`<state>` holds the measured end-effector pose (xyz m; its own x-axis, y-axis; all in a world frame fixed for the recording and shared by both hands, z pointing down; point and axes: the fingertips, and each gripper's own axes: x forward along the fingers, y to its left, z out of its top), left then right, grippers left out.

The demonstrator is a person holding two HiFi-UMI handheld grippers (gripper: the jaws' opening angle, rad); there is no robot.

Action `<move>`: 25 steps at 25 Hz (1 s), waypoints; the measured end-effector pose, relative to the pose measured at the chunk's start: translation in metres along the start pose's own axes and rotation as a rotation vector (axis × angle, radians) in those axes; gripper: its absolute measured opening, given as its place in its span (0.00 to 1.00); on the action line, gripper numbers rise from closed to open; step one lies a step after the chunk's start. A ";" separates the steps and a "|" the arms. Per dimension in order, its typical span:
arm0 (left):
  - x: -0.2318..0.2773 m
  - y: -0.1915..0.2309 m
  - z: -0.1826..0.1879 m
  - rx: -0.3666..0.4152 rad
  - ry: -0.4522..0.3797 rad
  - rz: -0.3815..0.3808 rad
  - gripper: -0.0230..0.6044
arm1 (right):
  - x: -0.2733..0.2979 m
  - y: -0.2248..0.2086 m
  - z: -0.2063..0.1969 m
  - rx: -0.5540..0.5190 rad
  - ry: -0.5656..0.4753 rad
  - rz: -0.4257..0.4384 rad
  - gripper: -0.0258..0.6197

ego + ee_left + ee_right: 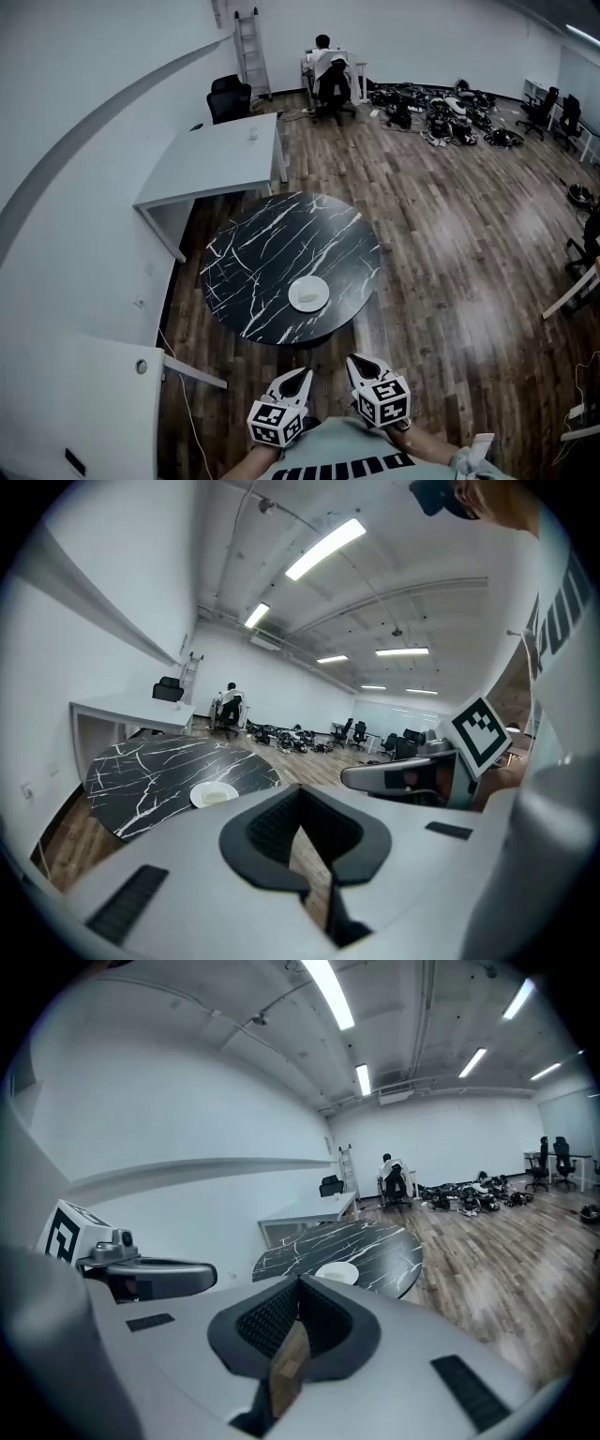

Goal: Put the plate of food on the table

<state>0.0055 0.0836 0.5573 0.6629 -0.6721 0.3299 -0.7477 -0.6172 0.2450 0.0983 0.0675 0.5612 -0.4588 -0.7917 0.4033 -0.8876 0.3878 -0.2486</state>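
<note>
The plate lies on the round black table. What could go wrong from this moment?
1. The plate lies near the front rim of the table; a bump might push it off.
2. A white cable runs on the floor at the left; a step there could catch it.
3. The left gripper and right gripper are shut and empty; a correction needs them opened first.

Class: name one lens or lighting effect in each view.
Head view: the wall bows, and the wooden floor shows glare. Left gripper view: dark rounded corners, ceiling lamp blown white. Right gripper view: the same dark corners, and the wall curves too.
</note>
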 end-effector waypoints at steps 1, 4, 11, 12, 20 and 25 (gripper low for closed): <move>-0.005 -0.010 0.000 0.003 -0.007 0.012 0.05 | -0.009 0.002 0.001 -0.009 -0.010 0.012 0.06; -0.018 -0.034 -0.002 0.018 -0.024 0.045 0.05 | -0.031 0.011 -0.002 -0.054 -0.024 0.047 0.06; -0.048 -0.065 -0.014 0.028 -0.061 0.105 0.05 | -0.068 0.032 -0.016 -0.125 -0.029 0.099 0.06; -0.051 -0.067 -0.017 0.027 -0.064 0.115 0.05 | -0.072 0.035 -0.019 -0.129 -0.030 0.103 0.06; -0.072 -0.065 -0.028 0.008 -0.097 0.168 0.05 | -0.084 0.049 -0.047 -0.170 0.031 0.123 0.05; -0.071 -0.066 -0.030 0.014 -0.100 0.161 0.05 | -0.084 0.052 -0.044 -0.194 0.027 0.110 0.05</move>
<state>0.0069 0.1845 0.5450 0.5360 -0.7993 0.2716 -0.8442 -0.5036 0.1838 0.0884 0.1747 0.5532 -0.5517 -0.7281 0.4069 -0.8224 0.5563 -0.1195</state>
